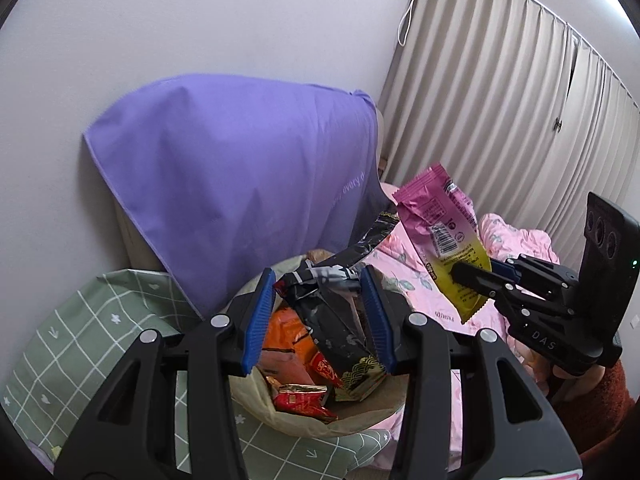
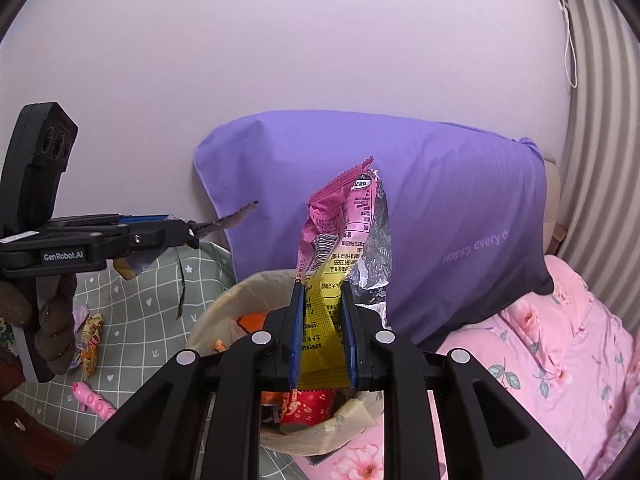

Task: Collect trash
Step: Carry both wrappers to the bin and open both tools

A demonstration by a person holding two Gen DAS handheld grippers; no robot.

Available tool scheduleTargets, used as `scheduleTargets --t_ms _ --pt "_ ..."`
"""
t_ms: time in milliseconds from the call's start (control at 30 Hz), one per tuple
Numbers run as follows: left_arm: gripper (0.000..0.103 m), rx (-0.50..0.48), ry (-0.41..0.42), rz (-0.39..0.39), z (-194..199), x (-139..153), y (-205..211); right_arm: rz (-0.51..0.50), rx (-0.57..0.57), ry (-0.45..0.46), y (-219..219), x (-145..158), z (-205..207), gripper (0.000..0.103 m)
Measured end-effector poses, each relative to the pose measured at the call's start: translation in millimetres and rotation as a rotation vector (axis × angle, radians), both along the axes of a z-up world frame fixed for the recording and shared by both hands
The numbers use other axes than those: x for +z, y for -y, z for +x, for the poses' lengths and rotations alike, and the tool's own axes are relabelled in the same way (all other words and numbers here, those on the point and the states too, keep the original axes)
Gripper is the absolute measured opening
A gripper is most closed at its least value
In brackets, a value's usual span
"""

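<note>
Fingers: L gripper (image 1: 318, 312) clamps black wrapper (image 1: 336, 320), R gripper (image 2: 322, 336) clamps pink-yellow wrapper (image 2: 344, 236); both tilted down over bin (image 2: 212, 312).

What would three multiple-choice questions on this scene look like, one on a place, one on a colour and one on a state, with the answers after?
1. Where is the pink and yellow wrapper?
A. In a drawer
B. In the right tongs
C. On a shelf

2. What colour is the big cloth against the wall?
A. Purple
B. Red
C. White

3. What state are the left tongs in?
A. Open and empty
B. Shut on a black wrapper
C. Shut on a bottle

Answers:
1 B, its yellow end sits clamped between the blue pads in the right wrist view.
2 A, it shows purple in both views.
3 B, the crumpled black wrapper fills the gap between the pads and sticks out past the tips.
</note>
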State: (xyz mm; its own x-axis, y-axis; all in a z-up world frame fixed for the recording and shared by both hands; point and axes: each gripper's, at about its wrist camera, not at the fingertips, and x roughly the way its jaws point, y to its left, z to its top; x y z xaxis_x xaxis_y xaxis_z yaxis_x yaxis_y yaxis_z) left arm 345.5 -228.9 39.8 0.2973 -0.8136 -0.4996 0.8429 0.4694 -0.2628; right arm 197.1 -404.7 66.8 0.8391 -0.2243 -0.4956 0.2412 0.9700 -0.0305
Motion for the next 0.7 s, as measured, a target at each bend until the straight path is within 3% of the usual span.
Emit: scheduleTargets --t_ms 267,533,700 --pt "0.041 -0.031 -0.122 0.022 17 -32 24 0.066 -0.001 -0.025 19 -17 7 0.018" --pt "0.041 -0.018 -0.252 0.038 42 -56 32 0.127 0.026 -0.101 20 -52 27 0.018" --pt "0.041 -0.024 -0.290 0.041 50 -66 40 0.156 0.032 -0.120 20 -61 29 0.018"
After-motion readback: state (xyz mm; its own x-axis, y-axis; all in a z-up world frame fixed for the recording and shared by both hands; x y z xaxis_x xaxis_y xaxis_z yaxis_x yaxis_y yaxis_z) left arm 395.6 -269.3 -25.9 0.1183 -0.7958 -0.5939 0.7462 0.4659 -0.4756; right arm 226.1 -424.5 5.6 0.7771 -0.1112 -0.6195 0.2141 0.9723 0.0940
